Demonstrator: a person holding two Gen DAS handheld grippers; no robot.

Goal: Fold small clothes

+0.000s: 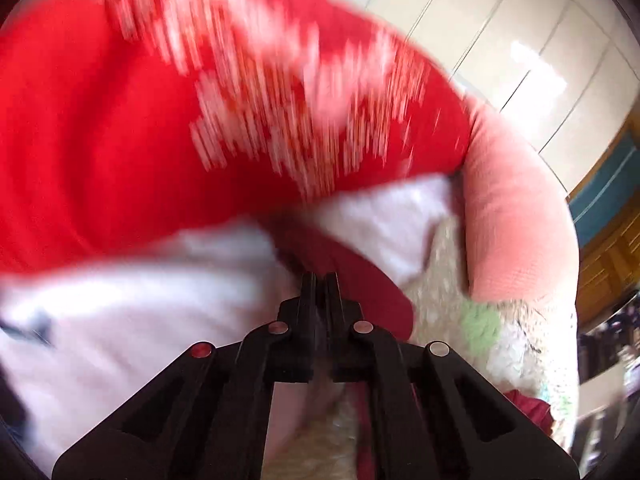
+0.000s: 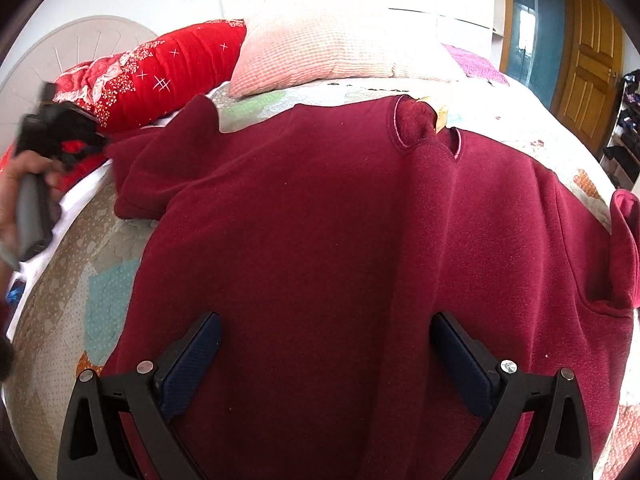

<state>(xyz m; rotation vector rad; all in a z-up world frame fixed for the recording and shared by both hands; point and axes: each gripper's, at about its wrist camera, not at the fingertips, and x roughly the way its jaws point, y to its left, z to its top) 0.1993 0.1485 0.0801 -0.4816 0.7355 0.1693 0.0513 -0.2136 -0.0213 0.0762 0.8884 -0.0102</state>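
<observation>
A dark red fleece sweater (image 2: 320, 240) lies spread on the bed, neck opening at the far side and one sleeve (image 2: 160, 168) stretched to the left. My right gripper (image 2: 326, 344) is open just above the sweater's near hem, one finger on each side of a lengthwise crease. My left gripper (image 1: 320, 280) is shut on the end of that sleeve (image 1: 360, 280). The left wrist view is blurred by motion. The left gripper also shows at the far left of the right wrist view (image 2: 80, 136), at the sleeve's end.
A patchwork quilt (image 2: 80, 280) covers the bed. A red quilted cushion (image 2: 160, 68) and a pink pillow (image 2: 328, 52) lie at the head; both also show in the left wrist view, cushion (image 1: 120, 120), pillow (image 1: 512, 216). A wooden door (image 2: 592, 72) stands at the right.
</observation>
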